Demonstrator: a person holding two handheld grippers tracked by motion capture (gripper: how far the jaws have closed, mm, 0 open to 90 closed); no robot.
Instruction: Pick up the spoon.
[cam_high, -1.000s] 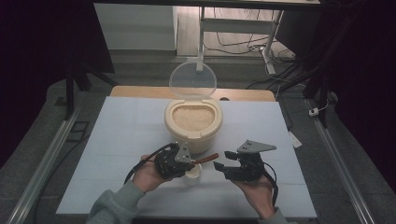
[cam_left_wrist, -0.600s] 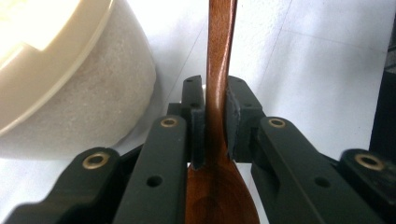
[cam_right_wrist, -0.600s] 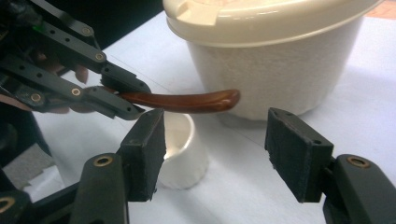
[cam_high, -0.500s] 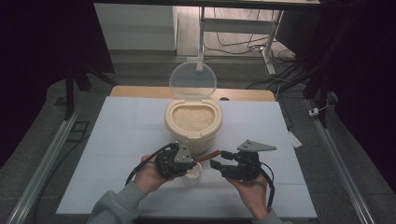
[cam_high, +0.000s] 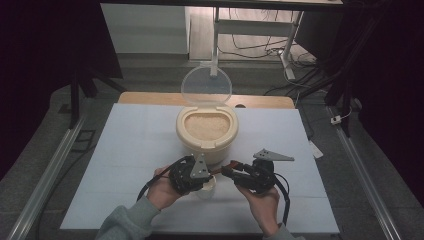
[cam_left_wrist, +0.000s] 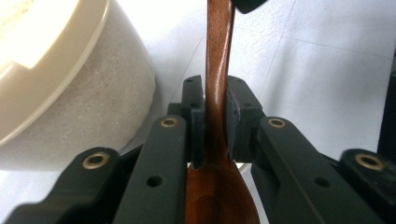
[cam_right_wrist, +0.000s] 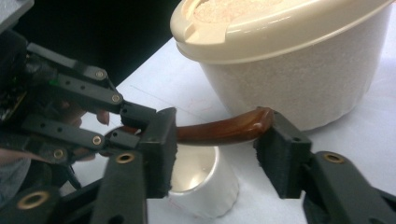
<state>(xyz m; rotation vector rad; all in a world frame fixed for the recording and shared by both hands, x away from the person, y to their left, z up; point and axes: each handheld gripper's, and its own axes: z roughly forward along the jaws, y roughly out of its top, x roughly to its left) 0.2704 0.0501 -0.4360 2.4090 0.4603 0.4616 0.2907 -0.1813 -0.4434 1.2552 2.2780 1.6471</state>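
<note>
My left gripper (cam_high: 212, 172) is shut on the neck of a brown wooden spoon (cam_left_wrist: 218, 70), with the pads pressed on both sides, just above a small white cup (cam_high: 206, 187). The spoon's handle (cam_right_wrist: 219, 130) reaches toward my right gripper (cam_right_wrist: 217, 149). Its jaws have just been closing and stand on either side of the handle, with a gap still showing at the pads. Behind the spoon stands a cream tub of rice (cam_high: 206, 131) with its clear lid (cam_high: 206, 86) swung up. In the right gripper view the left gripper (cam_right_wrist: 135, 123) sits at the left.
A white mat (cam_high: 125, 150) covers the table, with a wooden edge (cam_high: 150, 97) behind it. Metal rails (cam_high: 45, 180) run along both sides. The tub's wall (cam_left_wrist: 70, 93) is close beside the left jaws. A person's hands (cam_high: 260, 205) hold both grippers near the front edge.
The right gripper has slid left up to the spoon's handle end, and its jaws have narrowed around it. The left gripper and spoon have kept still.
</note>
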